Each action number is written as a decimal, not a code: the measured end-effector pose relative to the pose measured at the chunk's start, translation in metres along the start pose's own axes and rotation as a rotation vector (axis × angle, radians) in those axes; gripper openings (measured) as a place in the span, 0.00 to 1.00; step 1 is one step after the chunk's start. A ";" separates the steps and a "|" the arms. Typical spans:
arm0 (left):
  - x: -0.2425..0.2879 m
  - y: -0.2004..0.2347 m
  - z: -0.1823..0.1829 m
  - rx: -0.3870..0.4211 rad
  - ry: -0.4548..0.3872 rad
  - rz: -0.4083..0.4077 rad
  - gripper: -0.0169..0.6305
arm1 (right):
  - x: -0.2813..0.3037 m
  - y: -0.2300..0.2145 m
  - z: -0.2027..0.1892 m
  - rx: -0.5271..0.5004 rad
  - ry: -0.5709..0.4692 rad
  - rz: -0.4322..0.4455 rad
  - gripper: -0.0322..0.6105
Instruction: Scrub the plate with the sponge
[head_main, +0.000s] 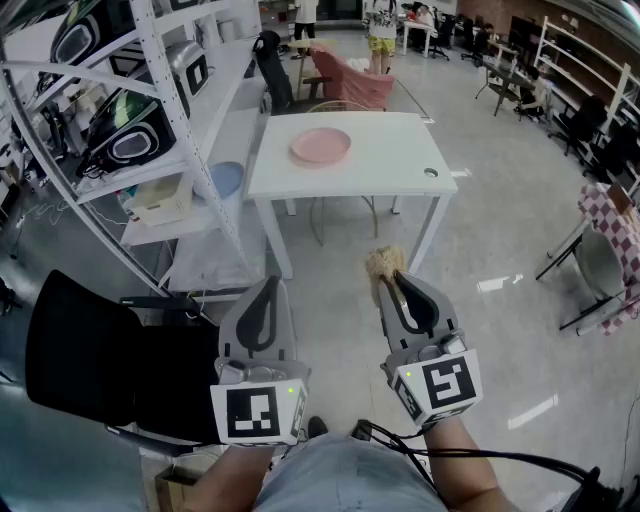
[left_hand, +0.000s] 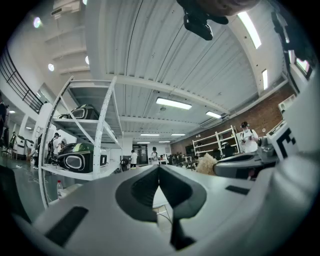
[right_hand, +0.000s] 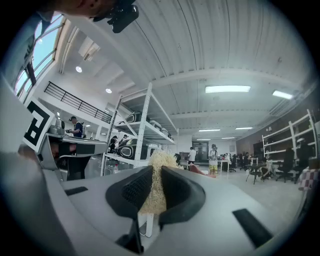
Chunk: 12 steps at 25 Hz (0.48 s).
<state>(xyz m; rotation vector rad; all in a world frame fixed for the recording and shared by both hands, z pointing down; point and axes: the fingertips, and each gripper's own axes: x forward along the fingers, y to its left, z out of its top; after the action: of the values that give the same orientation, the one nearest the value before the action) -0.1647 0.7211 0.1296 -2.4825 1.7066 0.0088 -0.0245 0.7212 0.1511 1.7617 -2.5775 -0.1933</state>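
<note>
A pink plate (head_main: 321, 146) lies on a white table (head_main: 390, 160) some way ahead of me in the head view. My right gripper (head_main: 391, 282) is shut on a tan fibrous sponge (head_main: 383, 265), which sticks out past the fingertips; in the right gripper view the sponge (right_hand: 154, 189) sits pinched between the dark pads. My left gripper (head_main: 264, 288) is shut with nothing in it, its jaws meeting in the left gripper view (left_hand: 159, 169). Both grippers are held over the floor, well short of the table.
A white metal shelving rack (head_main: 150, 120) with black-and-green helmets stands to the left of the table. A black chair (head_main: 90, 360) is at my lower left. A checkered seat (head_main: 612, 240) stands at the right. Cables (head_main: 520, 462) trail from the right gripper. People stand far back in the room.
</note>
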 end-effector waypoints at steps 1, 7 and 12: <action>0.001 0.002 0.001 0.011 -0.008 0.002 0.05 | 0.001 -0.001 0.001 0.000 -0.001 -0.001 0.15; 0.009 0.003 0.002 0.034 -0.019 0.005 0.05 | 0.002 -0.008 0.002 0.000 -0.006 0.001 0.15; 0.013 -0.012 0.006 0.041 -0.019 0.000 0.05 | -0.008 -0.022 0.002 0.005 -0.004 0.001 0.15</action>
<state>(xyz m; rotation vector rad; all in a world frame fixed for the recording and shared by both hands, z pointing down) -0.1480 0.7138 0.1235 -2.4449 1.6827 -0.0025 -0.0017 0.7207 0.1474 1.7636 -2.5835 -0.1908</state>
